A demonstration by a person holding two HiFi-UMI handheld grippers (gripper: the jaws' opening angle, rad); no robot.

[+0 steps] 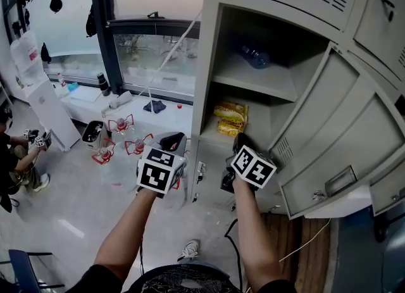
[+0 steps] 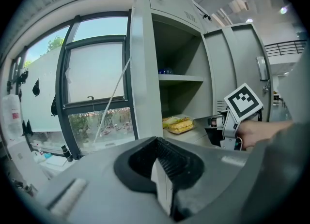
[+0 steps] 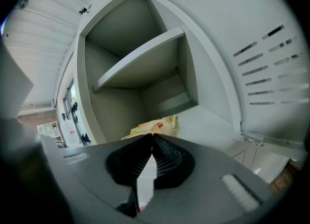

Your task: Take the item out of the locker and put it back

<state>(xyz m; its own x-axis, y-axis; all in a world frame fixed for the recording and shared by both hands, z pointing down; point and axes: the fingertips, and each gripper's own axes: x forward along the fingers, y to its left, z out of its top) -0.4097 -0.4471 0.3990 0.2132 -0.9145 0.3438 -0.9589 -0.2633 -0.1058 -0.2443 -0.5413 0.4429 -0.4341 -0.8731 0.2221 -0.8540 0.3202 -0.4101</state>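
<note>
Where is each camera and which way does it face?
Head view: on the head, steeply down at the open locker; forearms, left gripper and right gripper show.
Left gripper view: on the left gripper, toward the locker past shut jaws; right gripper and hand at right.
Right gripper view: on the right gripper, into the locker over shut jaws; no hand shows.
Shared: all three show the yellow packet inside the locker.

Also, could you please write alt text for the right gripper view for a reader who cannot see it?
The right tool, shut and empty, points into an open grey locker at a yellow packet lying on its lower level. A shelf crosses the compartment above, and the vented door stands open at right.
</note>
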